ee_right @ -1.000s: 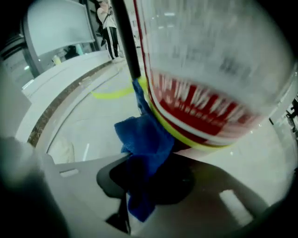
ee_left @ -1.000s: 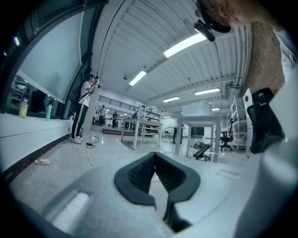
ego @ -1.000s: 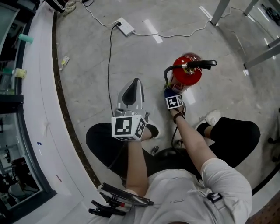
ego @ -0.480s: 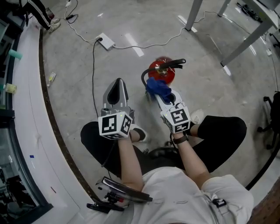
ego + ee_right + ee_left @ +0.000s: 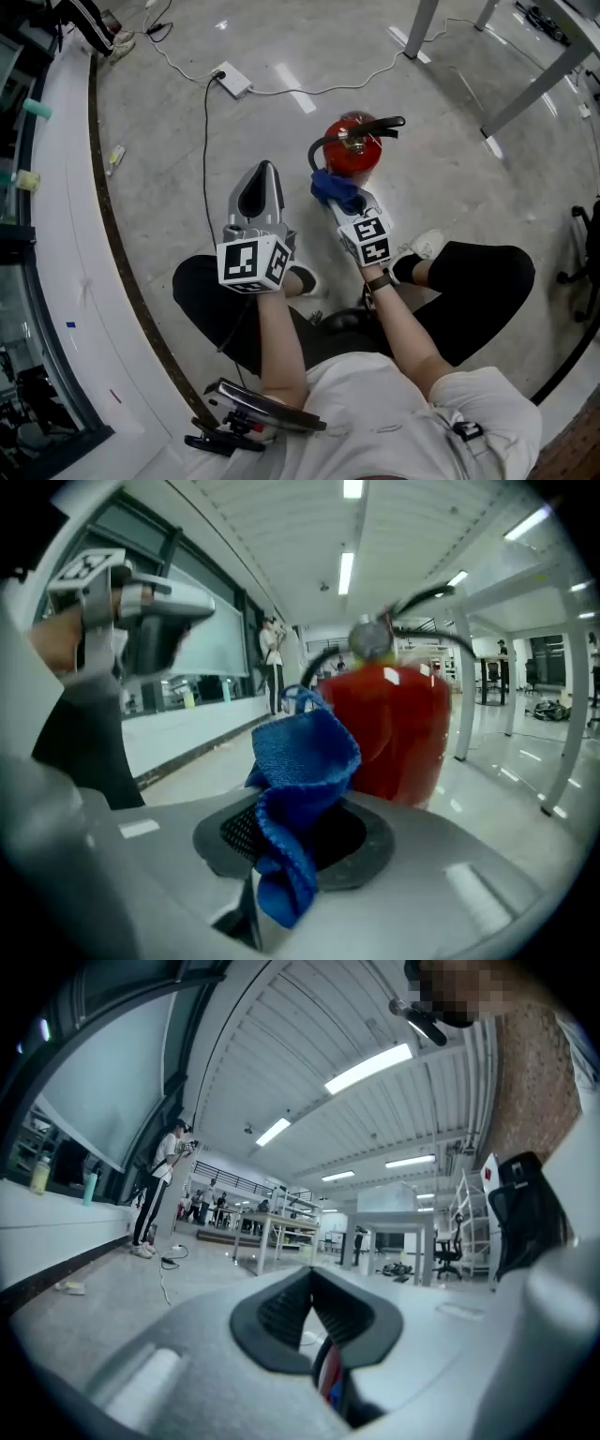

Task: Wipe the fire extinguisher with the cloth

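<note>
Two jaws of the right gripper (image 5: 298,841) pinch the cloth (image 5: 305,757), which is soft and light. Its free end flops forward, just beside and perhaps touching the near side of the extinguisher (image 5: 353,148). That stands upright on the floor (image 5: 450,178), likely heavy, rigid and slick; its handle (image 5: 375,125) offers the surest hold. Left gripper (image 5: 312,1279), further left, has jaws pressed together, empty.

right tool (image 5: 348,202) drawn back, blue cloth (image 5: 334,187) now in view, perhaps touching the fire extinguisher (image 5: 355,152)
</note>
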Tool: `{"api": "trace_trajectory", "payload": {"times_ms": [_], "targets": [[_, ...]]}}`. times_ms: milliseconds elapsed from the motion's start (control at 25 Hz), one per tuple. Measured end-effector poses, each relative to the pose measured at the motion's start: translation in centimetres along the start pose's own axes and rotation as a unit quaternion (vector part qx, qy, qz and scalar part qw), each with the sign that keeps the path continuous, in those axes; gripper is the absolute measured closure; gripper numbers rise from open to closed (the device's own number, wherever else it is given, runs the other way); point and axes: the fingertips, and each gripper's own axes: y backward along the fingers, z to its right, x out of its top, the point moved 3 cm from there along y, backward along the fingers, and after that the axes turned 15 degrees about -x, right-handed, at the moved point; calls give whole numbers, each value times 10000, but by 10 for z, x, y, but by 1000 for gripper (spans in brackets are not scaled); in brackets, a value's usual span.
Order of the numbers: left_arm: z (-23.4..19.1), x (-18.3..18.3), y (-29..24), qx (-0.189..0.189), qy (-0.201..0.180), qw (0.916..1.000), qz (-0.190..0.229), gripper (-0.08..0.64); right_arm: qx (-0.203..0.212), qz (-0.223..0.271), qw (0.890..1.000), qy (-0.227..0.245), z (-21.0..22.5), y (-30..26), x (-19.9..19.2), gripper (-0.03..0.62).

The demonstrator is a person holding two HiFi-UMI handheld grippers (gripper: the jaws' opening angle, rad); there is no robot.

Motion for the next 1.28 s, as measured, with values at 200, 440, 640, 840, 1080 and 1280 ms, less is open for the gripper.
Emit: {"api": "trace_trajectory", "payload": {"times_ms": [200,440,640,840,1080,1280], "targets": [[-11,-13,3,89,30,9998,-175,560,-337,-1157,9889,865,16,-55,-121,489],[-20,-28,-2,183,38,9990,-399,560,-72,-1984,9594,2005,6,-95,-208,491],[-13,-38,-7,65,156,9987,-490,560,-95,-2921,9409,1711,15,-117,-263,491],[-2,-35,-15,-62,23,9990,-436,560,225,-3118,9393,1412,25,-123,-260,494],[7,-32,-21,-157,-14,9990,-425,560,385,-1786,9832,1,18,-54,-167,489],[17,-9,-27,-243,-152,9993,-241,560,486,1,9976,-485,14,20,-21,486]]}}
